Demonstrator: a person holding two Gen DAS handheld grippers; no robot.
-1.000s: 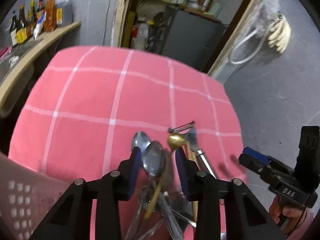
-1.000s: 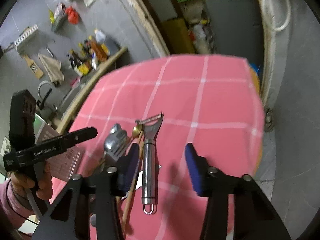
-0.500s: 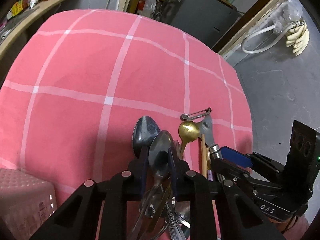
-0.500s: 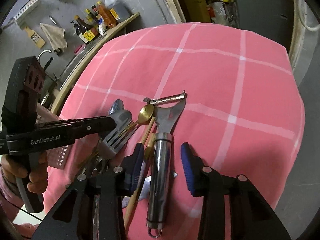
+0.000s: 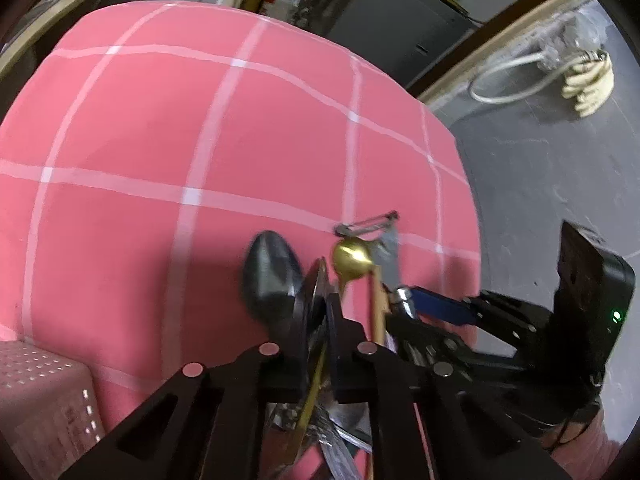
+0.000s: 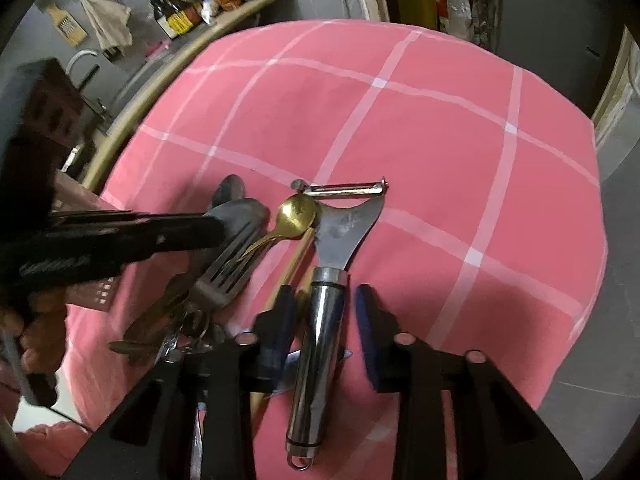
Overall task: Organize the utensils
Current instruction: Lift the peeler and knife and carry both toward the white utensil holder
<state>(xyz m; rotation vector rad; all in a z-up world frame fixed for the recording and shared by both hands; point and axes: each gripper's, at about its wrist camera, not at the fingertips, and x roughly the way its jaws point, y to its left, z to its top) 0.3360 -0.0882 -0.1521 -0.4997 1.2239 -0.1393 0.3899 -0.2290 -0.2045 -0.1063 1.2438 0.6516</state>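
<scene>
A heap of cutlery lies on the pink checked tablecloth (image 5: 160,140). My left gripper (image 5: 316,308) is shut on a steel spoon (image 5: 318,280), which is tipped on its edge between the pads. A second dark spoon (image 5: 272,272) lies just left of it and a gold spoon (image 5: 352,258) just right. In the right wrist view my right gripper (image 6: 322,312) straddles the steel handle of a peeler (image 6: 324,320). Its blue pads (image 6: 366,328) are closing, with a slim gap still at the handle. The left gripper (image 6: 200,232) reaches in from the left.
A fork (image 6: 228,276), wooden chopsticks (image 6: 288,268) and several more utensils are piled beside the peeler. A pink perforated basket (image 5: 40,400) stands at the near left. A shelf with bottles (image 6: 192,4) is behind. The table's right edge (image 6: 596,240) drops to grey floor.
The left jaws have closed on the spoon, which has turned onto its edge. The right gripper has moved in over the peeler handle and its jaws have narrowed.
</scene>
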